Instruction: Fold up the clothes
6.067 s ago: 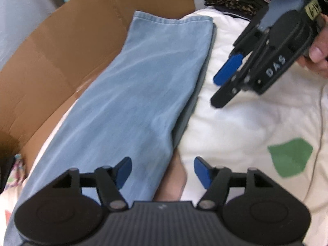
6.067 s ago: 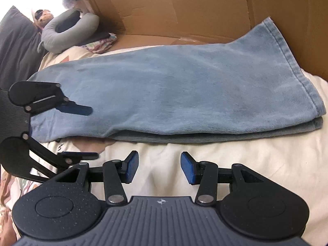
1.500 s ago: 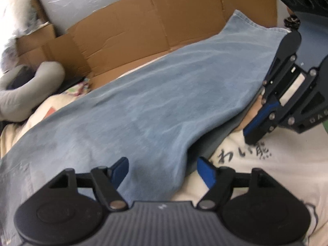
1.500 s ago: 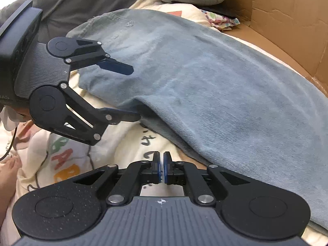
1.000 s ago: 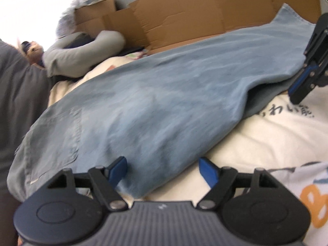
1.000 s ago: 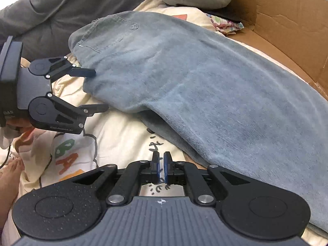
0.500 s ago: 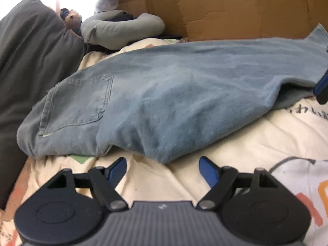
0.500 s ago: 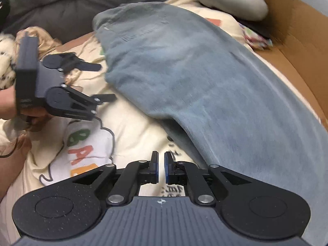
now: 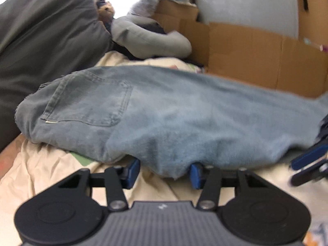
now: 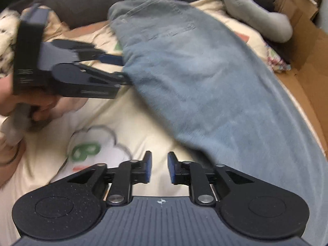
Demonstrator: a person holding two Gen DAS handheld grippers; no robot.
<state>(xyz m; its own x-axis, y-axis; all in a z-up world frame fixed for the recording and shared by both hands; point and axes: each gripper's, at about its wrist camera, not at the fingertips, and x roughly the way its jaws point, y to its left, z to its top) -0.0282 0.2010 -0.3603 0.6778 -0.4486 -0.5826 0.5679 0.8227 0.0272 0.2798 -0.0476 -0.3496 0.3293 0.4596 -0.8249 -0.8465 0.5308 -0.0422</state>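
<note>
Denim jeans (image 9: 168, 110) (folded lengthwise on the bed) now sit between the closing left claw (image 9: 162, 171); right claw (image 10: 159, 167), formerly together, opens empty.

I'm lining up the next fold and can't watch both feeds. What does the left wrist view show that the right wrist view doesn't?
Only the left wrist view: the back pocket of the jeans, and the jeans' near edge lying between the closing jaws of the left gripper.

Only the right wrist view: the hand holding the left gripper, the printed bedsheet, and the right gripper, its jaws opening with nothing between them.

Both: the jeans, the grey neck pillow, the cardboard and the dark pillow.
</note>
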